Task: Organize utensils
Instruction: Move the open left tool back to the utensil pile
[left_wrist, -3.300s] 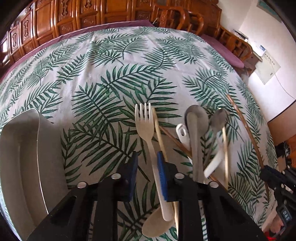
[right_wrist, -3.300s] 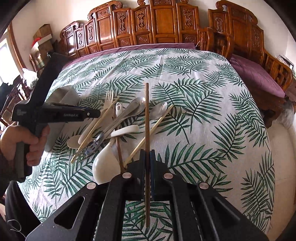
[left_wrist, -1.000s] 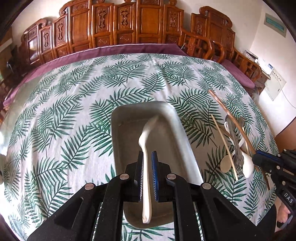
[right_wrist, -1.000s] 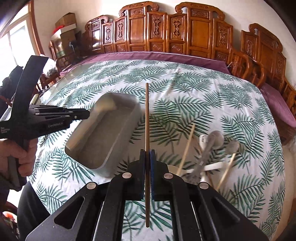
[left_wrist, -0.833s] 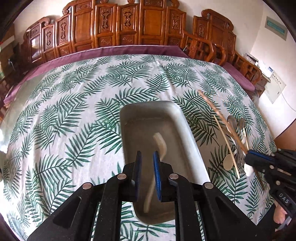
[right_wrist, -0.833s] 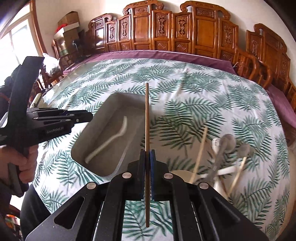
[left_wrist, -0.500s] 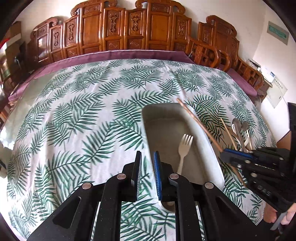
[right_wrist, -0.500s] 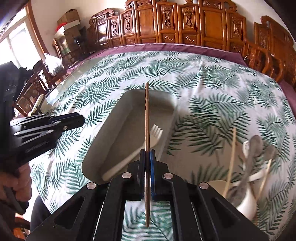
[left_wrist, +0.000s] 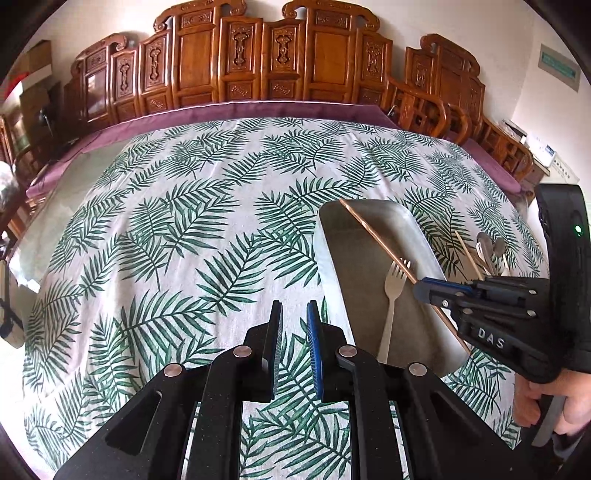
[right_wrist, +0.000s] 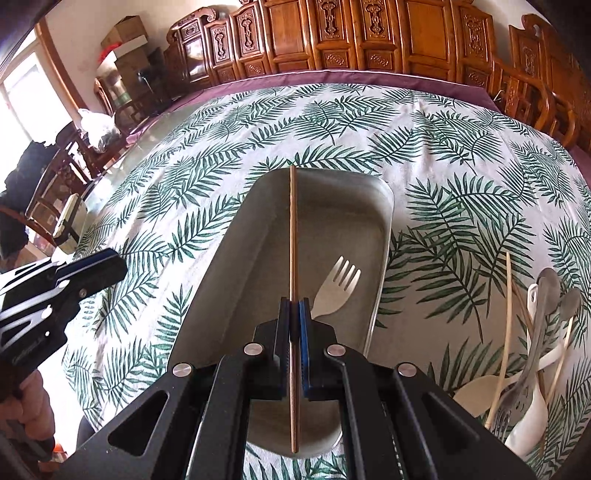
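While the right tongs pinch a thin reddish-brown wooden chopstick near its lower third, the stick points straight ahead over a long grey metal tray with rounded corners; whether its far tip touches the tray's far rim cannot be told. A pale plastic fork lies inside the tray just right of the right tongs, tines pointing away from them.

Seen from the left wrist, the same chopstick crosses diagonally above the tray, held in the black-and-blue right tongs, and the fork rests on the tray floor beneath it.

The left tongs are slightly spread with nothing between them, hovering over the palm-leaf patterned cloth that covers the surface, to the left of the tray. In the right wrist view the left tongs appear at the left edge, well apart from the tray.

To the right of the right tongs, a heap of remaining utensils lies on the cloth: pale bamboo chopsticks, metal spoons and white plastic spoons crossing one another. Carved wooden chairs line the far side of the surface.
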